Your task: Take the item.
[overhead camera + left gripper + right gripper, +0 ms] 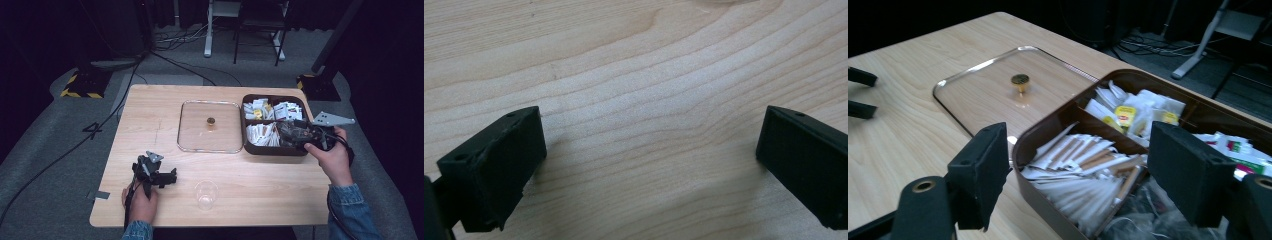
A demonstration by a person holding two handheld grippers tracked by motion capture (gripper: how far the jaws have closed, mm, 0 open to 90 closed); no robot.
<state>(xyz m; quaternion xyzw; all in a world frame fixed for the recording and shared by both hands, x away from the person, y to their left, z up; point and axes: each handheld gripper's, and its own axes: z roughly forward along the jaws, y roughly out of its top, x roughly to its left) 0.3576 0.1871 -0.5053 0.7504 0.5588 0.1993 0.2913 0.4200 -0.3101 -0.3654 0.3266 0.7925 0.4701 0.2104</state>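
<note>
A brown divided box (274, 148) (1038, 135) holds sachets and tea bags at the table's right. Its clear lid (210, 126) (998, 90) with a gold knob lies flat to the box's left. A clear plastic cup (206, 194) stands near the front edge. My right gripper (295, 135) (1078, 170) is open over the box's front compartments, above white sachets (1083, 165). My left gripper (172, 177) (649, 160) rests open on bare wood at the front left, left of the cup, nothing between its jaws.
The wooden table (150, 115) stands on grey carpet. Cables (170, 42), a white desk leg (208, 30) and black stands with yellow-striped bases (82, 85) lie beyond the far edge.
</note>
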